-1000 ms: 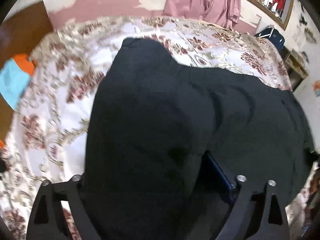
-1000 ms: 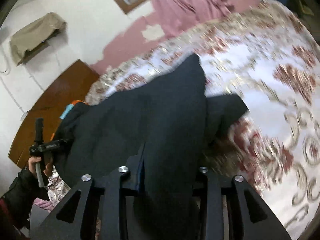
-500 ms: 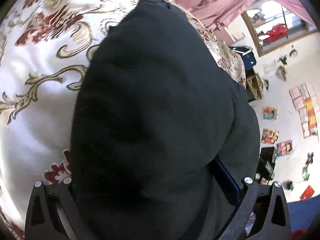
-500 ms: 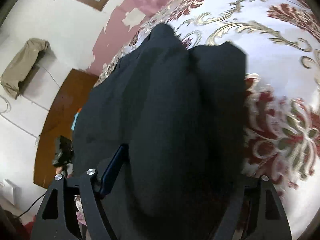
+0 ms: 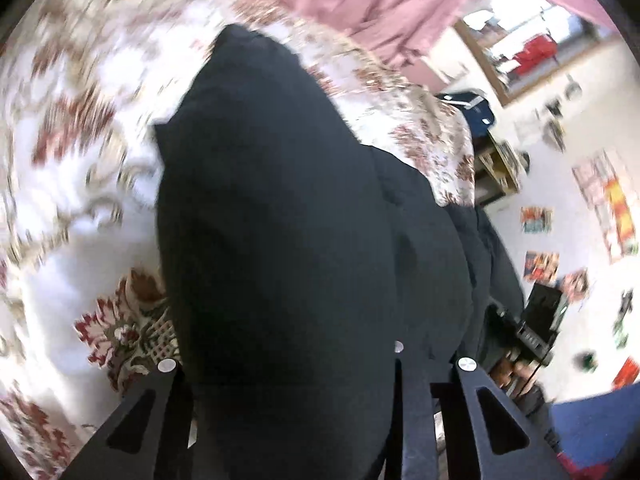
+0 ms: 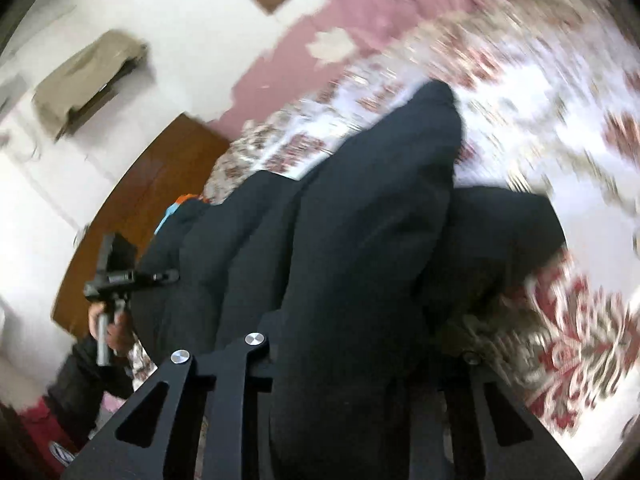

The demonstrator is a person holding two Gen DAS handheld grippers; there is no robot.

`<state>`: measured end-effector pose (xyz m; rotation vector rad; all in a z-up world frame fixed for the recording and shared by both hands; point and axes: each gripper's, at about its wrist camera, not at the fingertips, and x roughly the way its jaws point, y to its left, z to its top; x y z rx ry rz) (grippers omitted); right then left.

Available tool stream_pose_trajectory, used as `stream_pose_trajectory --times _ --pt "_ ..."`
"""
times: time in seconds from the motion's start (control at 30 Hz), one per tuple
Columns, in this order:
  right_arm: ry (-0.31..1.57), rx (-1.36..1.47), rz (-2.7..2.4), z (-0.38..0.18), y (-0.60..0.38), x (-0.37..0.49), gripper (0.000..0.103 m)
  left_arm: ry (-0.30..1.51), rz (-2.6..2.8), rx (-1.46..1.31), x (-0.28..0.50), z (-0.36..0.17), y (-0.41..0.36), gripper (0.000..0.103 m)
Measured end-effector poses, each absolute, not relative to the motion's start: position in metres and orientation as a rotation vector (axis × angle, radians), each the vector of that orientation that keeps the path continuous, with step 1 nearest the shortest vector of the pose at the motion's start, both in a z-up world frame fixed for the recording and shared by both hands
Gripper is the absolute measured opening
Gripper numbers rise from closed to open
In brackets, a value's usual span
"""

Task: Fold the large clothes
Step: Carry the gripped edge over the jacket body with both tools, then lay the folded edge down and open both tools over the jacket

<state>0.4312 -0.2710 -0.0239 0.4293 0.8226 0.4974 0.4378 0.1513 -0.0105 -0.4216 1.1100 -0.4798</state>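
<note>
black garment (image 5: 280, 240) lifted higher off floral bedspread (image 5: 80, 184), both views swinging

Home bedroom, floral bedspread (image 5: 80, 208), pink curtains (image 5: 384, 4)

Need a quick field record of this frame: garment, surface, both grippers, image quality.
garment: black garment, bunched, draped over both grippers, lifted in part off the bed
surface: floral bedspread
left gripper: cloth between the fingers, appears shut on it
right gripper: same, cloth covers the gap
image quality: motion blur on the bedspread in both views
</note>
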Motion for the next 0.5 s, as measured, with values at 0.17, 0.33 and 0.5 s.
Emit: stream_pose_trajectory --times 0.17,0.33,0.5 --pt "0.737 0.344 0.56 0.034 -0.269 0.439 0.023 1.003 -0.441 -0.368 0.43 0.054 0.158 0.027" --pt "0.715 0.366 0.608 0.054 -0.268 0.464 0.023 0.952 -0.359 -0.329 0.424 0.073 0.171 0.027" --pt "0.788 0.321 0.577 0.021 -0.244 0.483 0.023 1.029 -0.311 -0.375 0.438 0.012 0.183 0.028"
